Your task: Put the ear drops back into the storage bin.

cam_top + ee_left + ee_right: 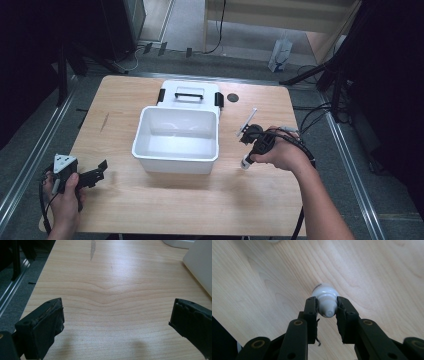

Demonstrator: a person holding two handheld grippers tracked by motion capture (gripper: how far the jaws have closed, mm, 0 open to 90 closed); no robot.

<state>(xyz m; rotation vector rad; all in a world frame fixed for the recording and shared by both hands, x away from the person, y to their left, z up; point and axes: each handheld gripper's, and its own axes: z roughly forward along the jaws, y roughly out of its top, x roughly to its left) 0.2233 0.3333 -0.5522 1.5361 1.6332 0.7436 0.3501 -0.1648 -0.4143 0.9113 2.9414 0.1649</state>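
Here right gripper (326,312) jaws clamp white bottle (325,300) | left gripper (116,325) jaws apart

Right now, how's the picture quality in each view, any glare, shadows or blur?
High view: soft overall, surroundings dark, bin throws a shadow toward the near edge of the table. Left gripper view: pale glare on the wood, two faint shadows near the bottom, claw edges soft. Right gripper view: bottle fairly sharp, slightly washed out; even light.
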